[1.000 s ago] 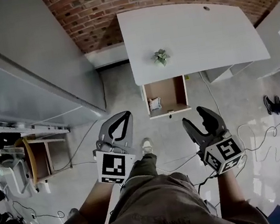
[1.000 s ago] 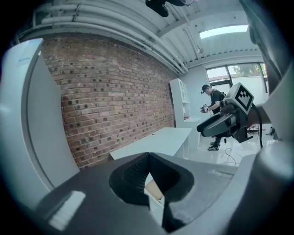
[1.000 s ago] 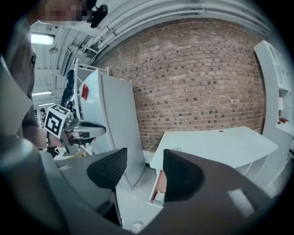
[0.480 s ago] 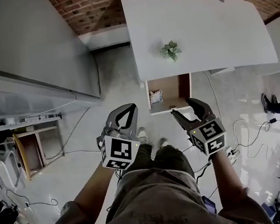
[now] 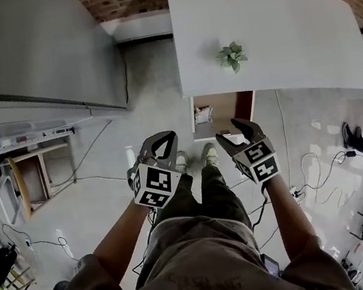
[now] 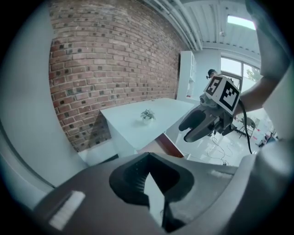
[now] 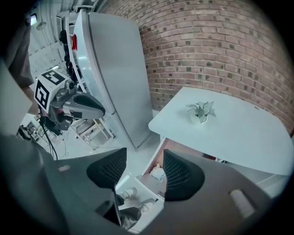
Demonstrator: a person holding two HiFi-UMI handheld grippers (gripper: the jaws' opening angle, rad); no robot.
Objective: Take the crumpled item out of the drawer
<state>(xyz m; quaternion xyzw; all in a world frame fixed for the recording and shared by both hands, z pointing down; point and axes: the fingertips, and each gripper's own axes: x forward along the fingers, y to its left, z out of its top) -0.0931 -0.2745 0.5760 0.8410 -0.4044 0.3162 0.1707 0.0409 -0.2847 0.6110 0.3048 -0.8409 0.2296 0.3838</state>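
Note:
The wooden drawer (image 5: 224,105) stands pulled out from under the white table (image 5: 272,29). A white crumpled item (image 5: 202,114) lies in its left part and also shows between the right jaws as the crumpled item (image 7: 157,172). My right gripper (image 5: 234,135) is open and empty, hanging over the drawer's front edge. In its own view the right gripper (image 7: 144,169) has its pads well apart. My left gripper (image 5: 164,139) is shut on nothing, left of the drawer above the floor. In its own view the left gripper (image 6: 148,157) has its tips together.
A small potted plant (image 5: 232,56) stands on the table. A tall grey cabinet (image 5: 29,56) fills the left side, with a low shelf unit (image 5: 30,190) beside it. Cables (image 5: 310,174) lie on the floor at the right. A brick wall (image 7: 220,50) is behind the table.
The person has walked toward the table, so the drawer is nearer. Both grippers moved forward; the right one now reaches the drawer's front edge. Jaw states are unchanged.

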